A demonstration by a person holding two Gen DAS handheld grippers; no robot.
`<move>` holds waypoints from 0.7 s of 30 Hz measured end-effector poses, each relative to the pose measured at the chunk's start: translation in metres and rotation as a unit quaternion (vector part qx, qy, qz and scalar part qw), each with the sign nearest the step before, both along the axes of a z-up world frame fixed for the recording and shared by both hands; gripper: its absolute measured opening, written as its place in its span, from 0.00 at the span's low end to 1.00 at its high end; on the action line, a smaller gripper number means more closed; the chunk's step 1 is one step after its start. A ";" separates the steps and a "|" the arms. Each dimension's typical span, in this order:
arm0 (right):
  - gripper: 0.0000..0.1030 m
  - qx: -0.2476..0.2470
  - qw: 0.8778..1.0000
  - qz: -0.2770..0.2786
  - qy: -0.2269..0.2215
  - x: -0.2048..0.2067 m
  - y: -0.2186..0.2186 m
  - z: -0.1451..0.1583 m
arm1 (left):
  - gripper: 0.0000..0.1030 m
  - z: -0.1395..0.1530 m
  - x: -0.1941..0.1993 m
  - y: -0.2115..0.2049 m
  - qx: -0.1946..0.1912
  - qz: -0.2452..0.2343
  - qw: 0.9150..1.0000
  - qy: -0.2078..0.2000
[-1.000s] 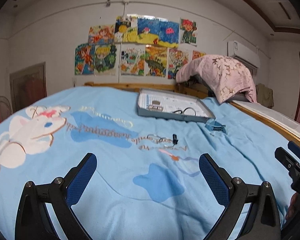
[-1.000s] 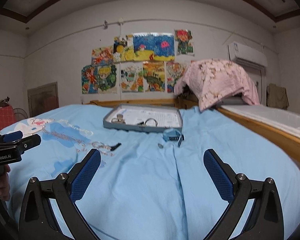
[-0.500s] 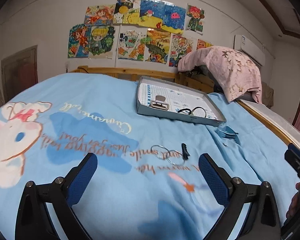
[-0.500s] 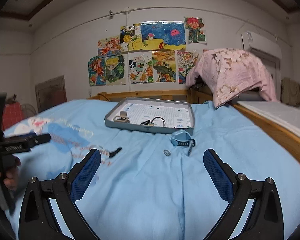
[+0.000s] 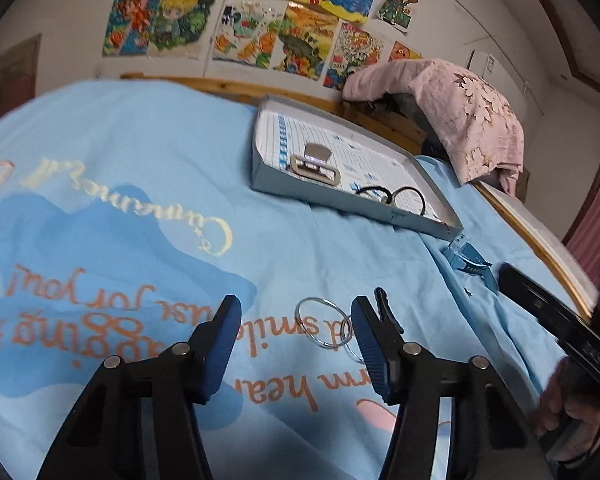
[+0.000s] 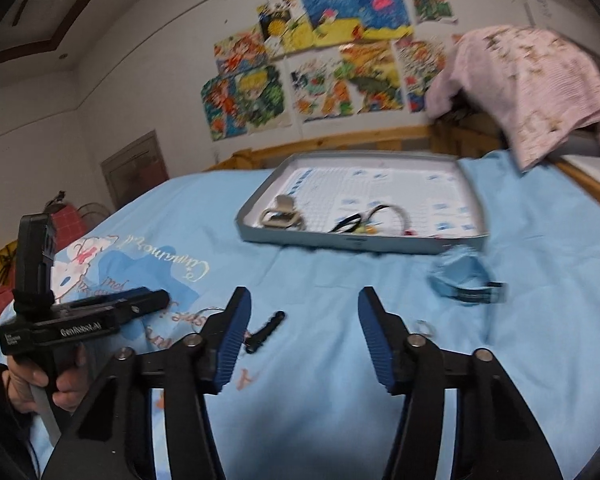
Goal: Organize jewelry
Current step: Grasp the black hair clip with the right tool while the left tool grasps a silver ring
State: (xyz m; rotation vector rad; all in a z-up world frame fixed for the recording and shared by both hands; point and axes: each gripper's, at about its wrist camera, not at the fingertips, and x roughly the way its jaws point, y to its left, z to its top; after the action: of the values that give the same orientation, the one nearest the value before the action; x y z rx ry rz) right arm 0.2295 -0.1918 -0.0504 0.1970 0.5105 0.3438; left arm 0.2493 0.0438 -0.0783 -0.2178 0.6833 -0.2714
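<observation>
- Our left gripper (image 5: 296, 320) hangs low over the blue bedsheet (image 5: 140, 168) with its 2 blue-padded fingers (image 5: 222, 340) apart and nothing between them.
- Just beyond its fingertips lie 2 thin silver hoops (image 5: 320, 322), overlapping each other on the orange lettering; the right fingertip hides part of the right-hand hoop.
- A small black clip (image 5: 386, 310) lies on the sheet just right of the hoops, close beside that right finger; whether they touch, we cannot tell.
- Farther off sits the grey shallow tray (image 5: 260, 152), holding a silver buckle-like piece (image 5: 314, 166) at its left and black looped bands (image 5: 392, 196) toward its near right.
- A blue watch-like strap (image 5: 470, 262) lies on the sheet near the tray's near right corner, outside it.
- Our right gripper (image 6: 304, 316) is also spread, gripping nothing, above bare sheet.
- From the right wrist view, the black clip (image 6: 266, 330) lies just beyond the left fingertip, and a small silver ring (image 6: 424, 326) just right of the right finger.
- Both views are blurred, so finer detail of the tray's pieces escapes us.
- A pink blanket (image 5: 460, 112) is heaped at the far right, and colourful drawings (image 5: 260, 24) cover the far wall.
</observation>
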 end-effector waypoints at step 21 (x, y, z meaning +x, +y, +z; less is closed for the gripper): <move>0.33 0.009 0.991 0.043 0.127 0.068 0.055 -0.079 | 0.14 -0.062 0.045 0.004 -0.091 -0.058 0.991 0.083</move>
State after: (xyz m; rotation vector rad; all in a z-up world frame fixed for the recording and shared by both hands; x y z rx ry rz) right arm 0.2974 -0.1370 -0.1292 0.2380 0.7694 0.4104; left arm 0.2946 0.0482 -0.1402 -0.3778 0.8381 -0.4320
